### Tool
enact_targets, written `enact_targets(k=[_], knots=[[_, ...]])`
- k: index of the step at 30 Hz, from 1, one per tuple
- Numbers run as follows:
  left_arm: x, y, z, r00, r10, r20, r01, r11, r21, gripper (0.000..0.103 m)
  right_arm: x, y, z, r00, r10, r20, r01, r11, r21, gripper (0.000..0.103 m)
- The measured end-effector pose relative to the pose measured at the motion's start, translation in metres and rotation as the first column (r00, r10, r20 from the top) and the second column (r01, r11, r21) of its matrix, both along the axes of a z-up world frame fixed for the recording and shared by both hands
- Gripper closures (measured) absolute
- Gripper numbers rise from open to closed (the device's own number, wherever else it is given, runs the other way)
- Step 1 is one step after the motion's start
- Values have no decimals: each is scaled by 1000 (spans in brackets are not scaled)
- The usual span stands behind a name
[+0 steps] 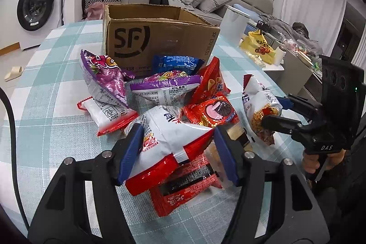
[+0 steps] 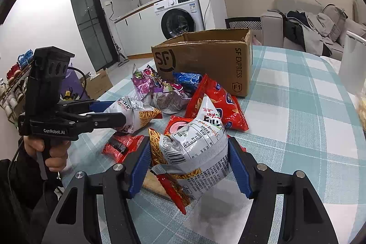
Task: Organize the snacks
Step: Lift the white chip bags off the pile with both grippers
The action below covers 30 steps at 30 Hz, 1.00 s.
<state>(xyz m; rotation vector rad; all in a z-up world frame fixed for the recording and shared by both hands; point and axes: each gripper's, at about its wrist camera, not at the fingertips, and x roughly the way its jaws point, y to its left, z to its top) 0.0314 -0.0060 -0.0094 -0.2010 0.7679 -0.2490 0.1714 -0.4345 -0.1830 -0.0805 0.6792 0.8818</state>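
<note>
A checked teal-and-white cloth covers the surface (image 2: pixel 297 106), with a washing machine (image 2: pixel 179 15) and a sofa (image 1: pixel 205 1) behind. My left tool (image 1: pixel 177 150) is partly open around a white-and-red snack bag (image 1: pixel 173 141); both blue pads touch its puffed sides, so I judge it gripped, gently enough not to crush it. My right tool (image 2: pixel 189 164) is likewise closed part-way on a white noodle-snack bag (image 2: pixel 194 148), held clear above the cloth. I hold one bag in each so both can go into the open cardboard box (image 1: pixel 160 38) just behind the pile.

The rest lies loose before the box: purple bags (image 1: pixel 103 79), a blue packet (image 1: pixel 176 63), a red chip bag (image 2: pixel 217 104) and a flat red packet (image 1: pixel 183 196).

The left view alone shows that flat packet under my bag and the yellow bag (image 1: pixel 258 47) on the far table; the right view alone shows the box's open top and the kitchen counter.
</note>
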Motion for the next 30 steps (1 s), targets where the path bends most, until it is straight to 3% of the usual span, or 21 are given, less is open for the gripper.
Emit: enact_targets(k=[2, 9, 24, 27, 30], knots=[[1, 4, -1, 1000, 9, -12, -9, 999, -32, 35, 0, 0, -1, 1000, 1, -3, -1, 1000, -1, 37], [11, 24, -3, 996, 68, -62, -75, 990, -121, 31, 3, 0, -1, 1000, -4, -6, 4, 1000, 2, 37], [66, 9, -44, 964, 4, -267, -63, 975, -213, 27, 5, 2, -5, 1000, 6, -24, -6, 1000, -1, 37], [73, 8, -47, 968, 6, -249, -65, 971, -231, 34, 6, 2, -5, 1000, 6, -25, -6, 1000, 0, 37], [75, 4, -48, 974, 4, -225, -58, 970, -236, 51, 7, 2, -6, 1000, 4, -28, -4, 1000, 1, 37]])
